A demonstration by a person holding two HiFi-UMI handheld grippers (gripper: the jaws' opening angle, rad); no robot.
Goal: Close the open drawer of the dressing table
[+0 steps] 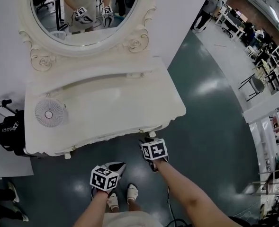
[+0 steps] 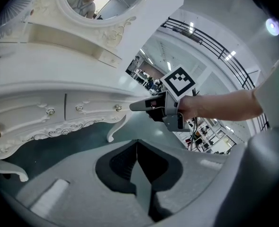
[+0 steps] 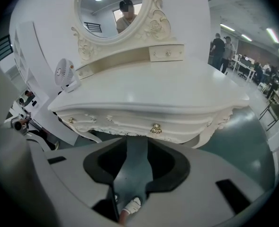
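Observation:
The white dressing table stands under an oval mirror. Its front drawers look flush with the front; the drawer with a gold knob lies just ahead of my right gripper. That gripper hovers close to the table's right front edge, jaws open with only floor showing between them. My left gripper hangs lower and further from the table, its tips meeting, shut on nothing. From the left gripper view, the right gripper points at the table's front corner.
A small white fan stands on the tabletop's left. A black bag with a tripod sits on the floor left of the table. The person's feet stand below the grippers. Desks and people are far off at the right.

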